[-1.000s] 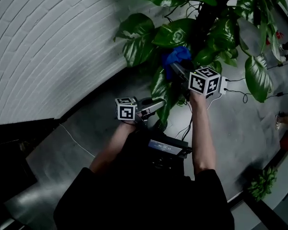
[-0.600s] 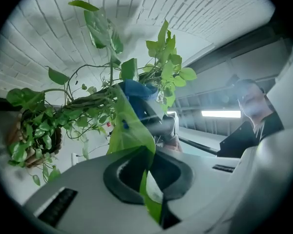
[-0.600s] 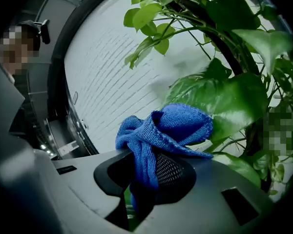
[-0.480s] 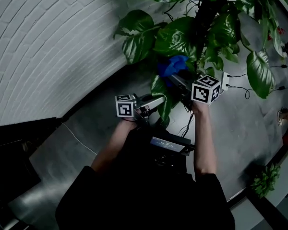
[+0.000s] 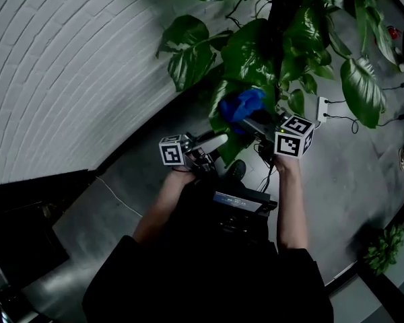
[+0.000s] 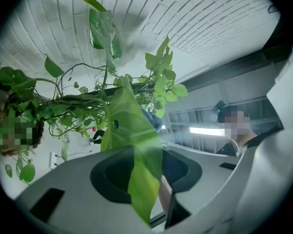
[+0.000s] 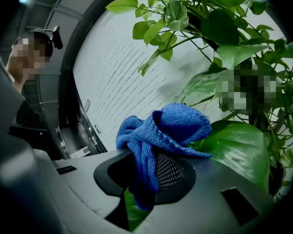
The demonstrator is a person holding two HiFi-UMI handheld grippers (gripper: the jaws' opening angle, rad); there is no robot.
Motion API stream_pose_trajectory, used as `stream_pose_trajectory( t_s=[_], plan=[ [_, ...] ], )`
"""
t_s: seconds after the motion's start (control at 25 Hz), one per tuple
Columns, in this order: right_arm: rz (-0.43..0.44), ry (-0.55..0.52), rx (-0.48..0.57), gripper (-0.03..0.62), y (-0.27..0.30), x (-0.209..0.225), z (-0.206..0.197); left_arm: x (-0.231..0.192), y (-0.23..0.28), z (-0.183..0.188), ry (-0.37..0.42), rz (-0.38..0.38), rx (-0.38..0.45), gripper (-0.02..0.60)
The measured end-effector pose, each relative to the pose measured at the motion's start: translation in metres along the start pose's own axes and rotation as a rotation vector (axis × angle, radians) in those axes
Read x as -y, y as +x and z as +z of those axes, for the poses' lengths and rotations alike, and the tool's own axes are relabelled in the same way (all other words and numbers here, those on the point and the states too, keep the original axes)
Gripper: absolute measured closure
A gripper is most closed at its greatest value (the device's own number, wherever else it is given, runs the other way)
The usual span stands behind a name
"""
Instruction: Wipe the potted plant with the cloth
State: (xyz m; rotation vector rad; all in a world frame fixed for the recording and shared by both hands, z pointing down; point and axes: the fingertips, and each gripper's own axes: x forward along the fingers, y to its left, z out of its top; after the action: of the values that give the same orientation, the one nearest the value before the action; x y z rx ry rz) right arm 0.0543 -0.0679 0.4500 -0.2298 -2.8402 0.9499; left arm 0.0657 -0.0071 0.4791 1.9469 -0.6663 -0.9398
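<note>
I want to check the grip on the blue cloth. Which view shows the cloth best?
The right gripper view: the cloth fills the centre, bunched and clamped between the right gripper's jaws. The head view shows only a small blue bundle against the plant. The left gripper view shows just a blue sliver behind a leaf.

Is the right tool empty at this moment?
No: the right tool is shut on the blue cloth, which bunches up from between its jaws beside a large green leaf.

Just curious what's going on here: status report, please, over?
Left gripper jaws just opening, leaf loose between them. Right gripper shut on cloth, by the plant. Nothing seen blocking.
</note>
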Motion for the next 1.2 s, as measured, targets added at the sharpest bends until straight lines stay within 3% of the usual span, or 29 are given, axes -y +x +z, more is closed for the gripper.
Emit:
stream_pose_trajectory(
  t_s=[0.44,0.68,1.0,1.2],
  plan=[
    [0.111,0.003,0.016,0.485,-0.028,-0.041,-0.039,0.019,0.009,0.008,-0.040,-0.066,0.120,0.366],
    [0.190,-0.042,-0.061,0.485,-0.031,-0.072,-0.081,0.023,0.013,0.009,-0.063,-0.060,0.165,0.351],
    [0.222,-0.088,-0.130,0.485,-0.046,-0.087,-0.121,0.024,0.014,0.005,-0.134,-0.053,0.254,0.330],
    [0.225,-0.108,-0.252,0.485,-0.055,-0.086,-0.161,0.023,0.016,0.000,-0.085,-0.008,0.223,0.330]
  ],
)
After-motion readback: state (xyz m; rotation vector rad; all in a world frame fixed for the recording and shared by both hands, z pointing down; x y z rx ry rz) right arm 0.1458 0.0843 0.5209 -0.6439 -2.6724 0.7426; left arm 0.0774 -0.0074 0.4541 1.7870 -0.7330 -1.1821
